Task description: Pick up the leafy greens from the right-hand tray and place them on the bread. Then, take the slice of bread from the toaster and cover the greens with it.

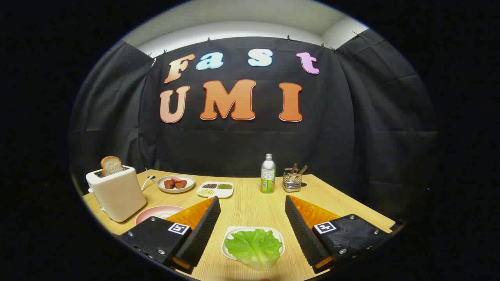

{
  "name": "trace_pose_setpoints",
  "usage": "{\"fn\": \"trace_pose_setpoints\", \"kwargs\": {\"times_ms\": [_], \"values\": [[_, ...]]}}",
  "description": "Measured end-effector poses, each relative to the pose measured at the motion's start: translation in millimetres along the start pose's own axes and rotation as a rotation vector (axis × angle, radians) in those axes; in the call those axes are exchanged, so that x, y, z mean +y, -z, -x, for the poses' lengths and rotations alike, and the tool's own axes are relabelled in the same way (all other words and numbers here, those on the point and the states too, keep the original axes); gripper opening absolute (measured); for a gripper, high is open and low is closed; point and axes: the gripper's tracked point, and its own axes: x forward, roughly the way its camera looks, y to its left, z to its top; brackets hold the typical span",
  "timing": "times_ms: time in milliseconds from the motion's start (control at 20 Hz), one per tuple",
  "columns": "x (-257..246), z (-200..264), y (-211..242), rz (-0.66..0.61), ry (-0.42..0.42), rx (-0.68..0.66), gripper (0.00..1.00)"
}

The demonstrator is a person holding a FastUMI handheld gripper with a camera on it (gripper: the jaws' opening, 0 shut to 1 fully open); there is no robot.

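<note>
Leafy greens [254, 246] nearest, lying on a white tray [278, 233], set between the two fingers and touching neither. Tongs [252, 228] released, spread wide over the wooden table [250, 203], ribbed black fingers [203, 230] on either side of the tray with clear gaps to it. Past the left finger, a pink plate [150, 212] with something pale on it, likely the bread, mostly hidden behind the finger. Just beside that plate, farther left, a white toaster [117, 193] with a slice of bread [111, 165] standing upright out of its slot. Beyond the fingers toward the wall, a round plate of red pieces [175, 183], beside it a white divided dish [215, 189] of dark, green and yellow bits. Farther right, a green and silver bottle [268, 173] upright, and just beside it a wire holder [292, 181] with utensils.
</note>
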Motion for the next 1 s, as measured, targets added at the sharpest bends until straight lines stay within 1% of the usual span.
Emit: {"fn": "trace_pose_setpoints", "kwargs": {"times_ms": [500,650,800,1000], "values": [[3,2,2,0.021,-0.013,0.017,0.99],[4,0,8,0.030,-0.020,0.042,0.99],[2,-7,20,0.030,-0.023,0.094,1.00],[-4,-22,54,-0.008,-0.008,0.236,1.00]]}}
